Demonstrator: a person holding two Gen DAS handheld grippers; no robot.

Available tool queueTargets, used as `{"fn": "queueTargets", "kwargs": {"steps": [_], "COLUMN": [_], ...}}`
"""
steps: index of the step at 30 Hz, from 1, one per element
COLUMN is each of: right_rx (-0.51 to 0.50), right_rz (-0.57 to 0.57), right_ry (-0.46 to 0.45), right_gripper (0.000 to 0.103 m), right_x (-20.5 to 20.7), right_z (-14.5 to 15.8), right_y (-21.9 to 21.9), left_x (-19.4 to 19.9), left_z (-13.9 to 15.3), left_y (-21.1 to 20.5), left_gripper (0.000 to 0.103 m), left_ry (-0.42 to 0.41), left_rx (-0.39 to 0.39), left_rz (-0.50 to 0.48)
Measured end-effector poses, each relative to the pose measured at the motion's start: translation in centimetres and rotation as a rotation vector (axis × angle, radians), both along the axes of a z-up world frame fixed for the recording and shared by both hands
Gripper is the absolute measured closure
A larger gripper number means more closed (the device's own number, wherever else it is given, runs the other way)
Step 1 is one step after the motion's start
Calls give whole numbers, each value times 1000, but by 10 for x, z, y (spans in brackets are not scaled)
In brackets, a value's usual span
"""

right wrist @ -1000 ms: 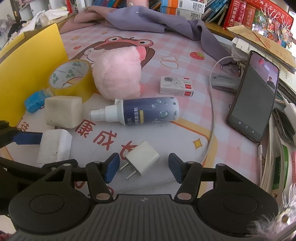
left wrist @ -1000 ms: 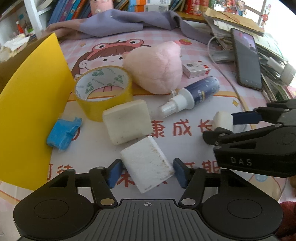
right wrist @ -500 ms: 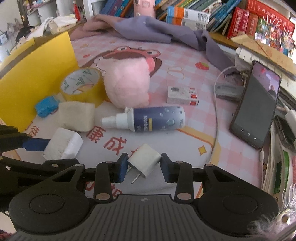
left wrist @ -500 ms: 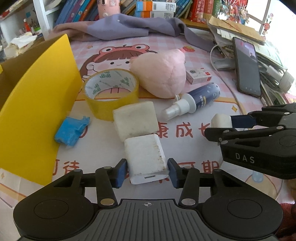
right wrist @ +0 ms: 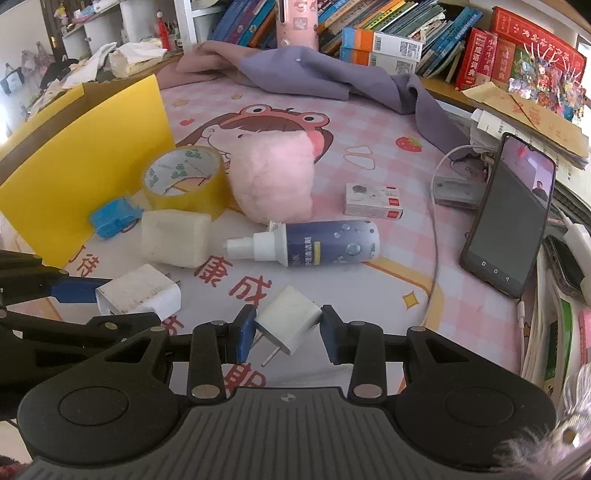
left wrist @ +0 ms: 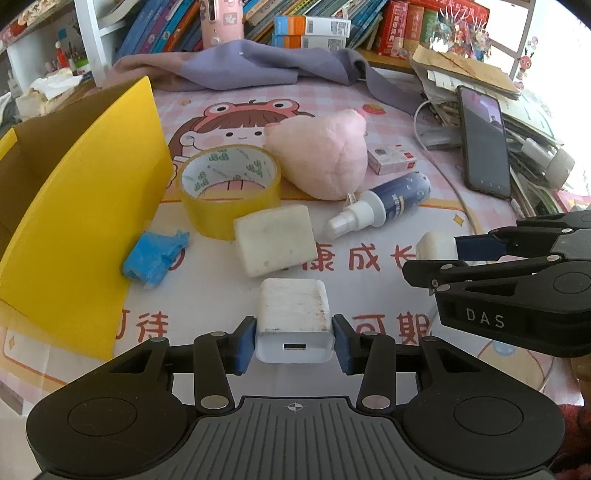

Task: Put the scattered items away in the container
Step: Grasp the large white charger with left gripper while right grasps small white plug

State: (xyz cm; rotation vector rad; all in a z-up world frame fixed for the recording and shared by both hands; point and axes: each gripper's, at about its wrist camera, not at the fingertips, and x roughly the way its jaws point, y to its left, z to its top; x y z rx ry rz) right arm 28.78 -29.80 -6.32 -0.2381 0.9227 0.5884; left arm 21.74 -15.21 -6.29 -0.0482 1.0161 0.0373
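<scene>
My left gripper (left wrist: 294,341) is shut on a big white USB charger block (left wrist: 294,319), lifted off the mat; it also shows in the right wrist view (right wrist: 138,293). My right gripper (right wrist: 284,334) is shut on a small white plug adapter (right wrist: 288,321), prongs pointing down-left; it shows in the left wrist view (left wrist: 436,245). The yellow cardboard box (left wrist: 74,206) stands open at the left. On the mat lie a tape roll (left wrist: 229,184), a cream sponge block (left wrist: 275,240), a blue crumpled piece (left wrist: 155,254), a pink plush (left wrist: 321,155), a spray bottle (left wrist: 384,206) and a small white carton (left wrist: 391,158).
A black phone (left wrist: 484,144) leans against stacked papers at the right, with a white cable (right wrist: 436,236) curving across the mat. A purple cloth (left wrist: 266,68) and a row of books (right wrist: 388,33) line the back edge.
Both grippers closed on their white chargers and lifted them off the mat. Both views have risen and pulled back a little.
</scene>
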Motion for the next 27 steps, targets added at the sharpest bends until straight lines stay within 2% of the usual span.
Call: {"fn": "queueTargets", "kwargs": {"steps": [5,13,14,15,16,21,27], "right_rx": [-11,-24,-24,-24,-24,-17,1], "right_rz": [3,13,12,12,13,18,16], "right_ry": [26,32,34,37,41,50,39], "right_gripper": [68,67,67,67,68,68,67], "right_x": [0,0,0,1,1,1,-3], "right_z": [-5,-9,-9,-10,-11,-12,-8], "right_y": [-1,-4,-4,-4,-5,-5,-4], "left_x": [4,9,10,10,10,6,-1], "left_z": [-14,-16,-16,-16,-16,-12,3], "left_y": [1,-3,-3,-3,-3,-1,-6], "left_gripper": [60,53,54,60,61,62,62], "left_ry": [74,62,59,56,51,35,-13], "left_rx": [8,31,32,31,31,7,23], "left_rz": [20,24,23,22,21,26,-6]}}
